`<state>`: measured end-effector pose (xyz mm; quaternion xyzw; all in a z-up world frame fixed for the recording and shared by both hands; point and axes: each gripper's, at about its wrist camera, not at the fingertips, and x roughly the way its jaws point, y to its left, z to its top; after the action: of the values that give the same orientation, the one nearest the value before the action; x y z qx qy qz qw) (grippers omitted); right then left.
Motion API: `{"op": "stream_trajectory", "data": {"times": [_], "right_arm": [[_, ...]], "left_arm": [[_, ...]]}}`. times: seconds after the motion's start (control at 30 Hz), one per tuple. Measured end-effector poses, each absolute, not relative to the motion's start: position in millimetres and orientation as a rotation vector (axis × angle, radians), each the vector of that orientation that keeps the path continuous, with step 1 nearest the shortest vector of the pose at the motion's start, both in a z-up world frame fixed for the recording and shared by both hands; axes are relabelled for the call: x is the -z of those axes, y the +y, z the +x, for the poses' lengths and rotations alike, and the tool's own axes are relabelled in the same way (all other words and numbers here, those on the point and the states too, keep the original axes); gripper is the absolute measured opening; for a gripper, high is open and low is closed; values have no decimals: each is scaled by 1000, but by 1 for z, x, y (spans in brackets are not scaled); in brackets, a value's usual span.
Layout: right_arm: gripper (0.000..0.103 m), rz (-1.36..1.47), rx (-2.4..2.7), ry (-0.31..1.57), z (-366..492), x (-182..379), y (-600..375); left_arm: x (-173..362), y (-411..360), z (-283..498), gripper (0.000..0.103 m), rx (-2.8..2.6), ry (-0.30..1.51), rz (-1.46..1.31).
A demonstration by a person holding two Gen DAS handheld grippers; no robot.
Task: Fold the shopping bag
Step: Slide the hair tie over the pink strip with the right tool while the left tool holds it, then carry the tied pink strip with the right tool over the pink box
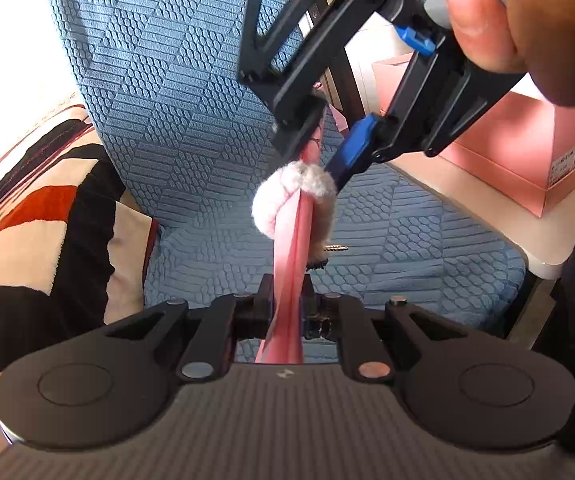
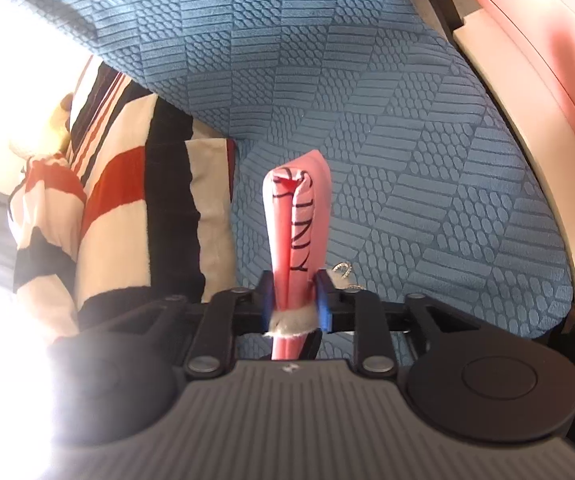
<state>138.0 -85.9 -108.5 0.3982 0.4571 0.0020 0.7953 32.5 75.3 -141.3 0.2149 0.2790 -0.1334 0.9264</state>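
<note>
Left wrist view: the left tool [image 1: 286,304] is clamped on the folded pink bag [image 1: 289,236], held above a blue chair [image 1: 175,120]. The right tool [image 1: 319,152] is clamped near the fluffy charm [image 1: 287,196].

Right wrist view: the bag [image 2: 299,220] is judged light, soft and floppy; the folded edges are best gripped.

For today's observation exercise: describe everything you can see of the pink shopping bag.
The pink shopping bag is folded into a narrow, flattened strip of smooth, thin material with dark lettering. A fluffy pale pompom hangs against it. It is held in the air above a blue textured chair cover, the left gripper clamping one end and the right gripper the other.
</note>
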Motion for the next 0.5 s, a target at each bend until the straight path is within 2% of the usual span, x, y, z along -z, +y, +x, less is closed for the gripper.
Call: {"op": "stream_trajectory", "data": {"times": [0.13, 0.23, 0.3, 0.33, 0.4, 0.5], "right_arm": [[13, 837, 12, 962, 135, 106, -87], [11, 780, 17, 934, 132, 98, -85], [11, 755, 23, 914, 129, 93, -85], [11, 739, 25, 912, 127, 92, -83], [11, 708, 25, 915, 123, 89, -82], [11, 674, 29, 903, 115, 86, -86]], "left_arm": [[140, 71, 29, 19, 274, 561, 452], [137, 70, 25, 38, 271, 539, 462], [134, 69, 22, 54, 270, 536, 468], [132, 69, 21, 55, 274, 532, 467], [129, 67, 16, 67, 275, 524, 476], [123, 66, 8, 71, 283, 531, 477]]}}
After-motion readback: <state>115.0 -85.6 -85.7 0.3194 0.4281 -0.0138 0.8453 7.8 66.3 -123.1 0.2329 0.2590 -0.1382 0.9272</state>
